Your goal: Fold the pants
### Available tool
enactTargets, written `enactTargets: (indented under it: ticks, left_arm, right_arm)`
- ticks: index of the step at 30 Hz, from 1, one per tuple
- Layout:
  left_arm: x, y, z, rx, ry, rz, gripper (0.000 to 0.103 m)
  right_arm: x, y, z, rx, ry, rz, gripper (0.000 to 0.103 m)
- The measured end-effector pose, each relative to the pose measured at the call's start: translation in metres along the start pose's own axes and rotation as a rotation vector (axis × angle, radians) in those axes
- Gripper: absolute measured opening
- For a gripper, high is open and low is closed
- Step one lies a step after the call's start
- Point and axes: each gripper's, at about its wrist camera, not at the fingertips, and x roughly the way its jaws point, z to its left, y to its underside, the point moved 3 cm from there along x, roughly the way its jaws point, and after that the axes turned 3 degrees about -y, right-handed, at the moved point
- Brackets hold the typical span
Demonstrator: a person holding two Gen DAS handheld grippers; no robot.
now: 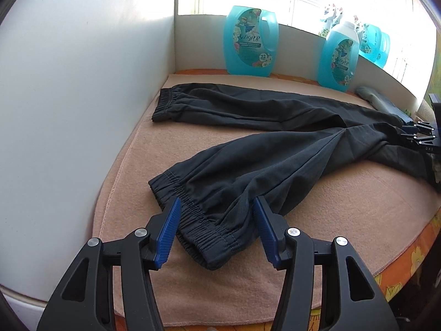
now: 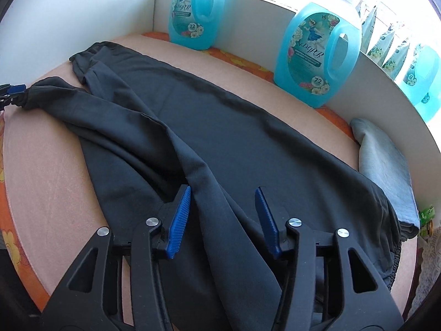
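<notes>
Dark grey pants (image 1: pixel 275 160) lie spread on a pink blanket (image 1: pixel 358 207), the two legs splayed apart. My left gripper (image 1: pixel 217 201) is open and straddles the elastic cuff (image 1: pixel 204 229) of the near leg; its blue pads sit on either side without squeezing it. In the right wrist view my right gripper (image 2: pixel 223 190) is open, low over the pants (image 2: pixel 220 127) near the waist, with a fabric fold running between its jaws. The left gripper (image 2: pixel 12 91) shows at the far left by the cuff. The right gripper (image 1: pixel 419 133) shows at the far right edge.
Blue detergent bottles (image 1: pixel 250 41) (image 1: pixel 337 58) stand along the back against a low white wall (image 1: pixel 198 41). A folded grey-blue cloth (image 2: pixel 383 160) lies at the right end. A tall white panel (image 1: pixel 82 110) bounds the left side. An orange flowered cover (image 1: pixel 399 270) edges the front.
</notes>
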Motion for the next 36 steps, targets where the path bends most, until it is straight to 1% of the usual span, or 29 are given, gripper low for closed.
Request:
enactTargets:
  ticks: [3, 4, 6, 8, 10, 13, 14, 15, 16, 17, 18, 20, 21, 22, 24, 26, 27, 31, 36]
  left_arm:
    - [-0.007, 0.009, -0.007, 0.046, 0.009, 0.022, 0.053]
    - [-0.01, 0.012, -0.008, 0.053, 0.015, 0.025, 0.053]
    - [-0.016, 0.016, -0.011, 0.07, 0.023, 0.026, 0.053]
    - [-0.018, 0.02, -0.015, 0.108, 0.018, 0.035, 0.053]
    - [-0.014, 0.025, -0.016, 0.148, -0.011, 0.058, 0.053]
    - [-0.004, 0.026, -0.013, 0.156, -0.045, 0.078, 0.053]
    - [-0.001, 0.026, -0.013, 0.16, -0.048, 0.076, 0.048]
    - [0.0, 0.025, -0.013, 0.165, -0.046, 0.059, 0.04]
    - [0.002, 0.025, -0.014, 0.174, -0.053, 0.052, 0.025]
    - [0.003, 0.023, -0.014, 0.171, -0.051, 0.043, 0.021]
    - [0.004, 0.022, -0.013, 0.155, -0.049, 0.033, 0.019]
    - [0.002, 0.016, -0.009, 0.104, -0.05, 0.0, 0.015]
    - [-0.001, 0.012, -0.005, 0.068, -0.047, -0.025, 0.014]
    - [-0.005, 0.007, -0.002, 0.031, -0.047, -0.053, 0.011]
    - [-0.011, -0.002, 0.003, -0.015, -0.051, -0.102, 0.01]
    - [-0.013, -0.011, 0.004, -0.029, -0.053, -0.126, 0.01]
    - [-0.013, -0.014, 0.003, -0.027, -0.058, -0.134, 0.01]
    - [-0.016, -0.025, 0.001, -0.022, -0.072, -0.163, 0.01]
    - [-0.032, -0.047, 0.007, -0.051, -0.085, -0.23, 0.009]
  right_arm:
    - [0.007, 0.003, -0.002, 0.007, 0.001, 0.009, 0.039]
    - [0.009, 0.004, -0.001, 0.013, 0.0, 0.013, 0.029]
    - [0.013, 0.006, -0.002, 0.027, -0.005, 0.028, 0.013]
    - [0.017, 0.006, -0.002, 0.024, 0.003, 0.033, 0.013]
    - [0.018, 0.006, -0.001, 0.022, 0.003, 0.034, 0.013]
    - [0.017, 0.006, -0.002, 0.035, -0.008, 0.027, 0.013]
    - [0.017, 0.006, -0.003, 0.04, -0.014, 0.028, 0.013]
    - [0.017, 0.007, -0.004, 0.043, -0.02, 0.028, 0.013]
    - [0.016, 0.007, -0.004, 0.043, -0.026, 0.029, 0.013]
    - [0.016, 0.007, -0.005, 0.041, -0.03, 0.027, 0.013]
    - [0.014, 0.007, -0.005, 0.038, -0.03, 0.022, 0.013]
    - [0.011, 0.007, -0.006, 0.045, -0.051, 0.013, 0.023]
    - [0.01, 0.008, -0.006, 0.052, -0.055, 0.007, 0.036]
    - [0.008, 0.008, -0.006, 0.054, -0.053, 0.0, 0.041]
    - [0.009, 0.008, -0.006, 0.053, -0.055, 0.01, 0.041]
    - [0.01, 0.009, -0.005, 0.056, -0.063, 0.018, 0.023]
    - [0.009, 0.009, -0.004, 0.06, -0.057, 0.02, 0.009]
    - [-0.009, 0.009, -0.006, 0.085, -0.042, -0.04, 0.006]
    - [-0.055, 0.0, -0.007, 0.089, -0.006, -0.151, 0.005]
